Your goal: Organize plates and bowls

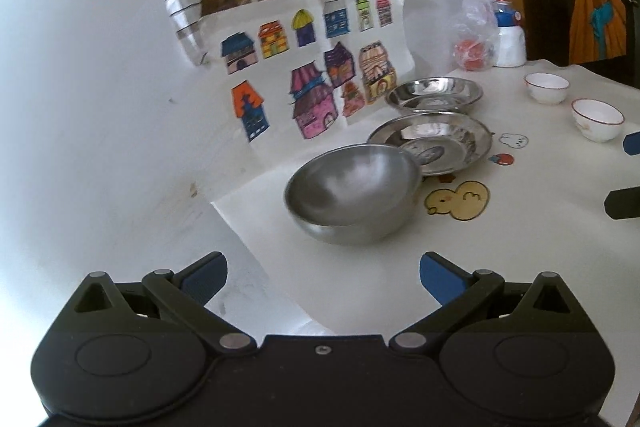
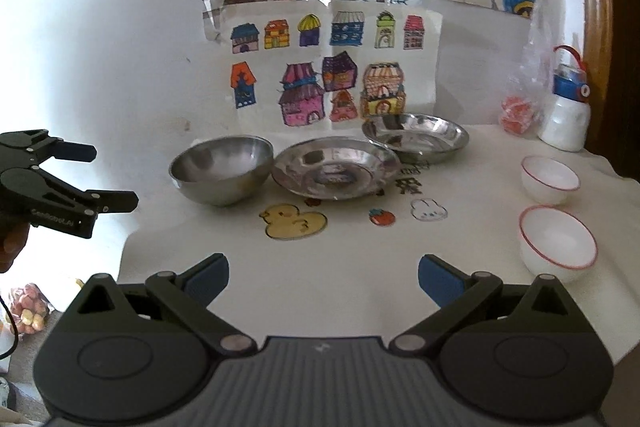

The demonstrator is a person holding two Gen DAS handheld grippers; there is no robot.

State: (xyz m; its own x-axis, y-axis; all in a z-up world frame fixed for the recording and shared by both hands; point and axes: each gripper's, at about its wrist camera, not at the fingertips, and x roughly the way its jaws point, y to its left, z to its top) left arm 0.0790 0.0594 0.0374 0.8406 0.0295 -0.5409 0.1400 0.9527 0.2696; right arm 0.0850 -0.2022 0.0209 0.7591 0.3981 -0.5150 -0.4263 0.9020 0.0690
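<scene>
In the left wrist view the right gripper is cut off at the 3 o'clock edge, so that only two finger tips, one blue and one black, are seen. In the right wrist view the hand holding the left gripper is mostly cropped at 9 o'clock, and a bag of something pink and yellow at 8 o'clock is too blurred to be made out. The contents of the clear plastic bag by the wall are seen only as an orange-red mass.

Both grippers are held low and level before the surface, pointed toward the wall. The jaws of each are spread wide and nothing is held between them; the left gripper is also seen from the side at 9 o'clock, off the surface's left edge, with its fingers parted.

The steel bowl is placed upright at 11 o'clock of the right view. The steel plate lies just beside it at 12 o'clock, whether touching cannot be told. A deeper steel dish stands behind at 1 o'clock, partly overlapped in view by the plate. Two white red-rimmed bowls are set apart at 3 o'clock, one behind the other. A white bottle with a blue cap is stood at 2 o'clock.
</scene>
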